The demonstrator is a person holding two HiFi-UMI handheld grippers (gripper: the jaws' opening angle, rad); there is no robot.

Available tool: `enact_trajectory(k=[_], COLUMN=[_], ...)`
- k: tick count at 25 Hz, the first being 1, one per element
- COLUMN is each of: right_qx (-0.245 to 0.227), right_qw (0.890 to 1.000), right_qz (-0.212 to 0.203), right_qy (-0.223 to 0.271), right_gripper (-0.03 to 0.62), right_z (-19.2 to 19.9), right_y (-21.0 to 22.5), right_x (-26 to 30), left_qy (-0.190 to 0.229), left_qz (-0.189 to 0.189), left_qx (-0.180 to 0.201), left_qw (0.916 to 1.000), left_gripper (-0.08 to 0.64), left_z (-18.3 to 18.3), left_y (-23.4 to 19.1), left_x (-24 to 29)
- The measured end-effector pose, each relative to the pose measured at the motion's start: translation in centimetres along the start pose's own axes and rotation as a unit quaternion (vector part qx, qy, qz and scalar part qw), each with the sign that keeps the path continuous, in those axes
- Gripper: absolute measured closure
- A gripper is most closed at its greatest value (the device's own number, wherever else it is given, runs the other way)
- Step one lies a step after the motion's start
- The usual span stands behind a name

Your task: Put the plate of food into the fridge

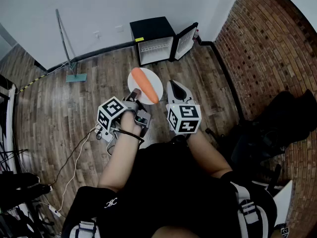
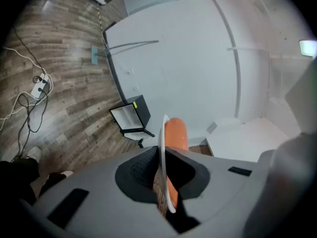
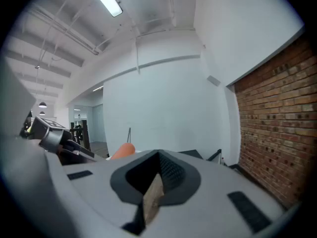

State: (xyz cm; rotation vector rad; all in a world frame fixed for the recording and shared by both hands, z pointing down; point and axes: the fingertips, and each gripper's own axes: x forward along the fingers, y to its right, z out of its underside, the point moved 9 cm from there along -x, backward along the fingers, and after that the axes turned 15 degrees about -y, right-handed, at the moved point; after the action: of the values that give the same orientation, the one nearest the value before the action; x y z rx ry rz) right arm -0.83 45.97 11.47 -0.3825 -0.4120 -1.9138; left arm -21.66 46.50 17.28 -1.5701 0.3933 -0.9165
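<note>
A white plate carries a long orange carrot-shaped food. My left gripper is shut on the plate's near rim and holds it in the air above the wooden floor. In the left gripper view the plate stands edge-on between the pads, with the food beside it. My right gripper hovers just right of the plate, its jaws together and holding nothing. The small black fridge stands against the far white wall, its door swung open to the right and a wire shelf visible inside.
A floor squeegee leans on the wall left of the fridge. A brick wall runs along the right, with dark bags at its foot. Cables and a power strip lie on the floor at the left.
</note>
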Motion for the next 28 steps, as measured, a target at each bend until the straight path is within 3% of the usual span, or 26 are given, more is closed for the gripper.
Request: enact_trajectory(k=[7,22,28], right_qx=[0.015,0.012,0.013], right_qw=[1.0,1.0,0.999], right_qz=[-0.003,0.026,0.033], right_qy=[0.022,-0.003,-0.019], right_gripper=[0.586,0.586,0.586], right_z=[-0.2,0.5,1.2], right_y=[0.0,0.2,1.6], right_x=[-0.1,0.7,2.1], left_qy=[0.001,-0.027,-0.043], left_qz=[0.004,0.006,-0.003], left_qx=[-0.007,-0.018,-0.021], left_qw=[1.0,0.9995,0.9988], left_gripper=[0.534,0.532,0.532], left_z=[0.1,-0.7,-1.5], left_y=[-0.1,-0.9,-1.0], left_x=[-0.1,1.1,4.0])
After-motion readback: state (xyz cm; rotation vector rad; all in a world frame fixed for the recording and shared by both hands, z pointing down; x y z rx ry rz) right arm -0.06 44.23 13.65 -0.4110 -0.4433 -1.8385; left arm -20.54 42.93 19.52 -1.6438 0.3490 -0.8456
